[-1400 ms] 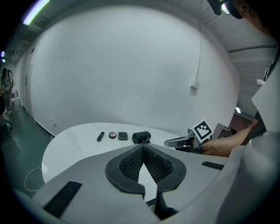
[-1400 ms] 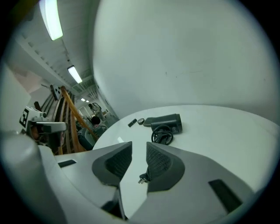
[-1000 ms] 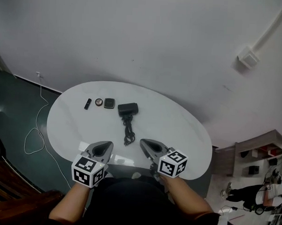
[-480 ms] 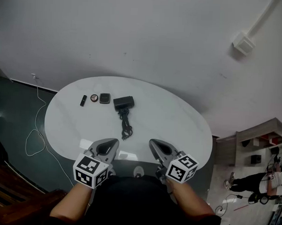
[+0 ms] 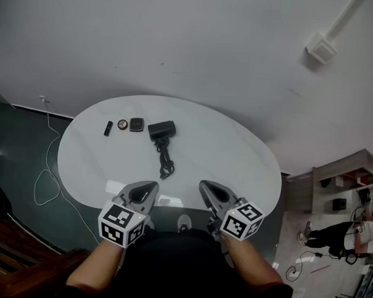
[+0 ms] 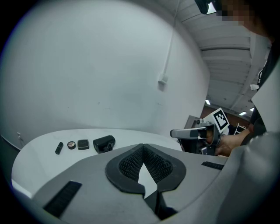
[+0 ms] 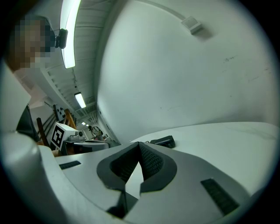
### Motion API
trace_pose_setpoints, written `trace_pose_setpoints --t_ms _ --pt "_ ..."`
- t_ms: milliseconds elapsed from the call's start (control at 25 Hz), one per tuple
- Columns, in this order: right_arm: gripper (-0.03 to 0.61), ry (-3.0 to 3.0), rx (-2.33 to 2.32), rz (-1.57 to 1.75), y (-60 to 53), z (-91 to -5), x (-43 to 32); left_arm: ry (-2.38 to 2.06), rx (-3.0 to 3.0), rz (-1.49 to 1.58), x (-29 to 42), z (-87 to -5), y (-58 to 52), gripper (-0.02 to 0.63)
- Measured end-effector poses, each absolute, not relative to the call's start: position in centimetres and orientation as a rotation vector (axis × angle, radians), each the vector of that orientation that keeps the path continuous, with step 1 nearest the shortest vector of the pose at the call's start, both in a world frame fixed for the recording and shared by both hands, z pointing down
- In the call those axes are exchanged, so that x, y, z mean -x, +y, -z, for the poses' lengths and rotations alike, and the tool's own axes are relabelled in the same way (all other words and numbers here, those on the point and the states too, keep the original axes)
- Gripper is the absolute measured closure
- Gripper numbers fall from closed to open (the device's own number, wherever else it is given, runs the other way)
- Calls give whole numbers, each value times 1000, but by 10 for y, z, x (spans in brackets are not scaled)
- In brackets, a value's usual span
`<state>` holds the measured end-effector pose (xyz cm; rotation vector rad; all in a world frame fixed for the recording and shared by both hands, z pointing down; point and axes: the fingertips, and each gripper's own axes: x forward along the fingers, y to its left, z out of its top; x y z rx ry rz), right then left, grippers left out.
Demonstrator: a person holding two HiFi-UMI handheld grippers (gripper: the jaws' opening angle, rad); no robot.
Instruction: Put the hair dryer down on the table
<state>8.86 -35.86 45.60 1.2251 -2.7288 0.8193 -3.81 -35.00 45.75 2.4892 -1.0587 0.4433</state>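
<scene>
The black hair dryer lies on the white oval table toward its far left, with its dark cord trailing toward me. It also shows in the left gripper view as the hair dryer and in the right gripper view as the hair dryer. My left gripper and right gripper hover side by side at the table's near edge, well short of the dryer. Both are shut with nothing between the jaws. The left gripper and right gripper each point across the tabletop.
Left of the dryer lie a small black stick, a round compact and a square black case. A white cable runs over the dark floor at the left. A shelf unit stands at the right.
The head view has shifted, so the table and dryer sit slightly higher and further left in the picture. Both grippers stay shut near the table's front edge, a little further apart.
</scene>
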Motion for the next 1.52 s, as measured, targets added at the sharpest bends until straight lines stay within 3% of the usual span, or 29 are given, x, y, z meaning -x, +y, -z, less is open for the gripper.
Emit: trace_pose_setpoints --t_ms 1520 --pt "571 -2721 -1163 -781 -351 -457 -74 -1121 -2487 -416 58 -449 -351 603"
